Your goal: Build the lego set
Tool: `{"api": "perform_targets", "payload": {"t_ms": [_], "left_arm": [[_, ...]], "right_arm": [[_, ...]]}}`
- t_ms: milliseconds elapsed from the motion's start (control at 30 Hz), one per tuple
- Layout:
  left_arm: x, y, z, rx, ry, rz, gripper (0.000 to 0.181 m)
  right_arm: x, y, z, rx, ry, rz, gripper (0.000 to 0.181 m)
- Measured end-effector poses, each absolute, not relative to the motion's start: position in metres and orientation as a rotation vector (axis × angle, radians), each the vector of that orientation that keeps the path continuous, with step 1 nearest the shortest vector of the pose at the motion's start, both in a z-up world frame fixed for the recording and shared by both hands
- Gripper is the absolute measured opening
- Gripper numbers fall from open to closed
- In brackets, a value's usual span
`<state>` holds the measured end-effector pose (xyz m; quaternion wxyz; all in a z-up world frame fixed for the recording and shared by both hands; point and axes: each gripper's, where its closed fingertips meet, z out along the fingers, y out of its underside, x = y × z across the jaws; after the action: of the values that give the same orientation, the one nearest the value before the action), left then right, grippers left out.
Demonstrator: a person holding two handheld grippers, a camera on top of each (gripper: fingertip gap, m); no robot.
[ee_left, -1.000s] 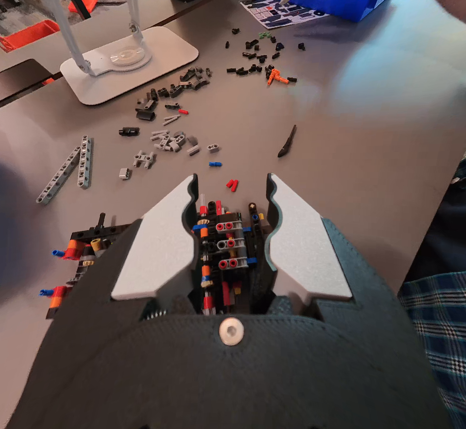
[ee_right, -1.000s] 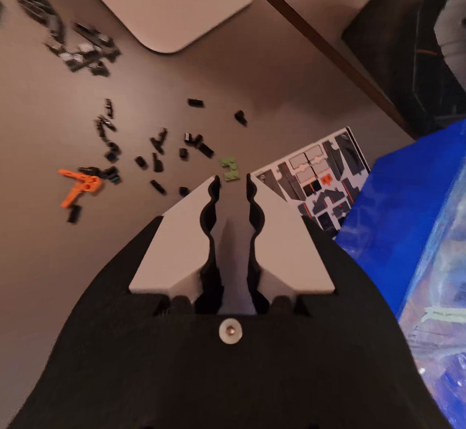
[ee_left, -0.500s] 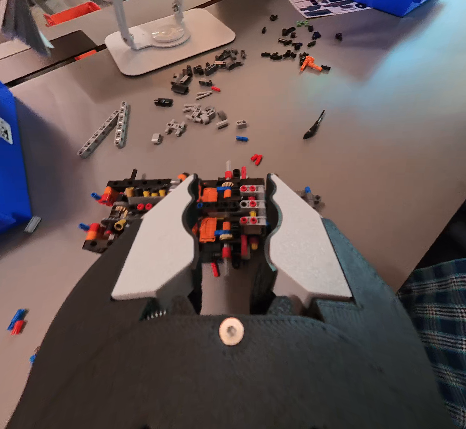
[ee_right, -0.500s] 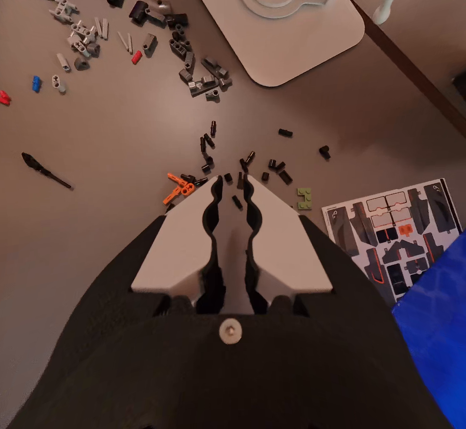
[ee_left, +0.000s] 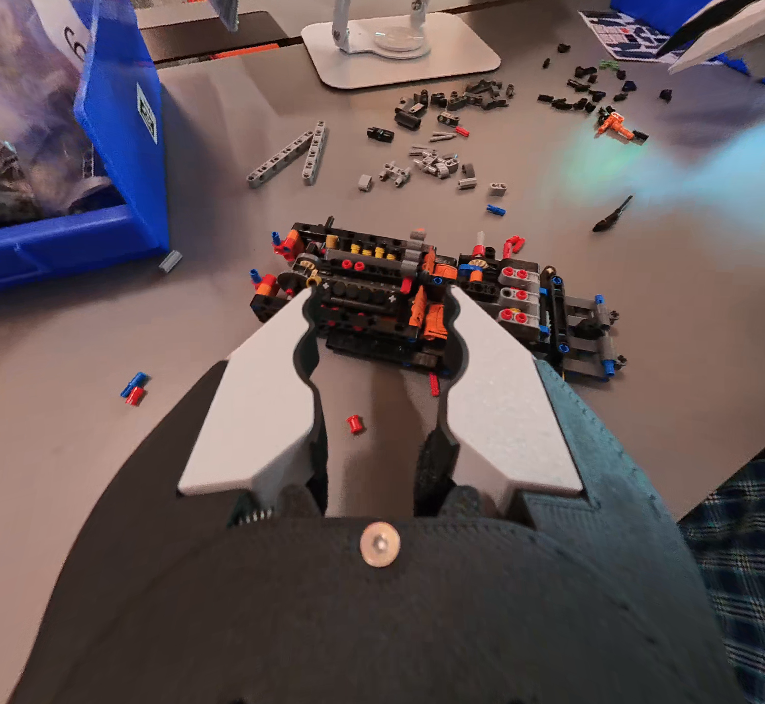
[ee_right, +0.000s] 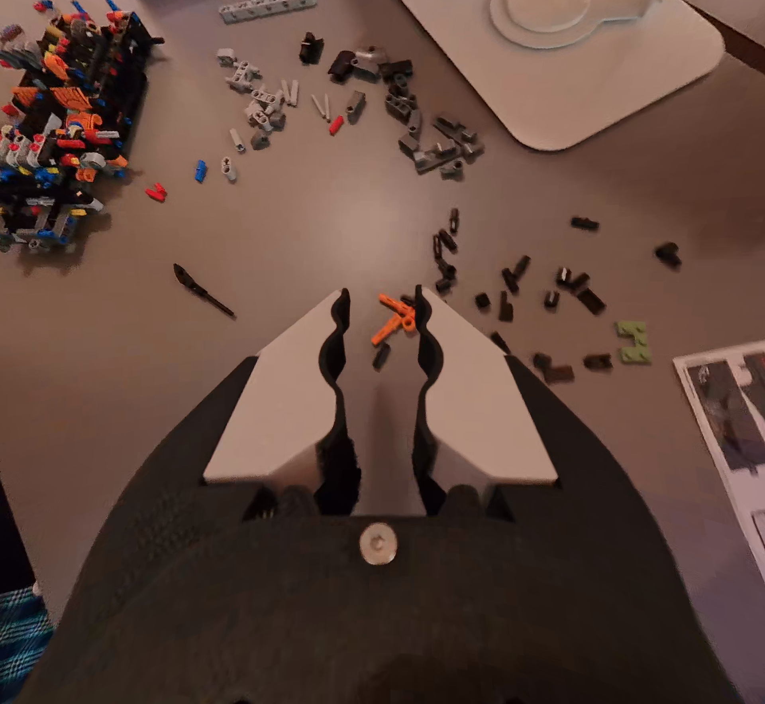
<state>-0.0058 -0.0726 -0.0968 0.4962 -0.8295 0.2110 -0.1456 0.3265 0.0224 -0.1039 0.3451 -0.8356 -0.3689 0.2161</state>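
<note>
The part-built lego assembly (ee_left: 414,299), black with orange, red, blue and grey parts, lies on the grey table (ee_left: 124,332). My left gripper (ee_left: 381,299) is open and empty, its fingertips just in front of the assembly's near edge. A loose red pin (ee_left: 354,423) lies on the table between its fingers. My right gripper (ee_right: 381,294) is open and empty above two orange connector pieces (ee_right: 393,317) that show between its fingertips. It also shows in the left wrist view (ee_left: 720,21) at the top right. The assembly (ee_right: 62,125) lies far left of it.
Loose grey parts (ee_right: 261,104), dark grey parts (ee_right: 439,145) and small black pins (ee_right: 513,274) are scattered about. Two grey beams (ee_left: 289,154), a black blade piece (ee_right: 203,290), a green plate (ee_right: 633,342), a sticker sheet (ee_right: 724,415), a white lamp base (ee_left: 401,48) and a blue bin (ee_left: 120,137) are around. Left tips to right tips: about 35 centimeters.
My left gripper has drawn back and up from the assembly, which stays on the table. My right gripper has swung left from the sticker sheet to the orange pieces and opened wider.
</note>
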Motion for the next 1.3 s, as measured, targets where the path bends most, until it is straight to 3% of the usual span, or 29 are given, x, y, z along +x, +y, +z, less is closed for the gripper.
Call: {"api": "perform_targets", "payload": {"t_ms": [467,867,1300], "left_arm": [[-0.048,-0.093,-0.106,-2.053,0.386,-0.321,0.061],[-0.067,-0.09,-0.108,-2.051,0.321,-0.319,0.061],[-0.149,-0.096,-0.106,-2.078,0.059,-0.223,0.053]], "right_arm": [[0.204,0.05,-0.098,-2.054,-1.245,0.577,0.033],[0.188,0.127,-0.13,-2.144,-1.198,0.473,0.036],[0.189,0.104,-0.121,-2.116,-1.194,0.559,0.037]]}}
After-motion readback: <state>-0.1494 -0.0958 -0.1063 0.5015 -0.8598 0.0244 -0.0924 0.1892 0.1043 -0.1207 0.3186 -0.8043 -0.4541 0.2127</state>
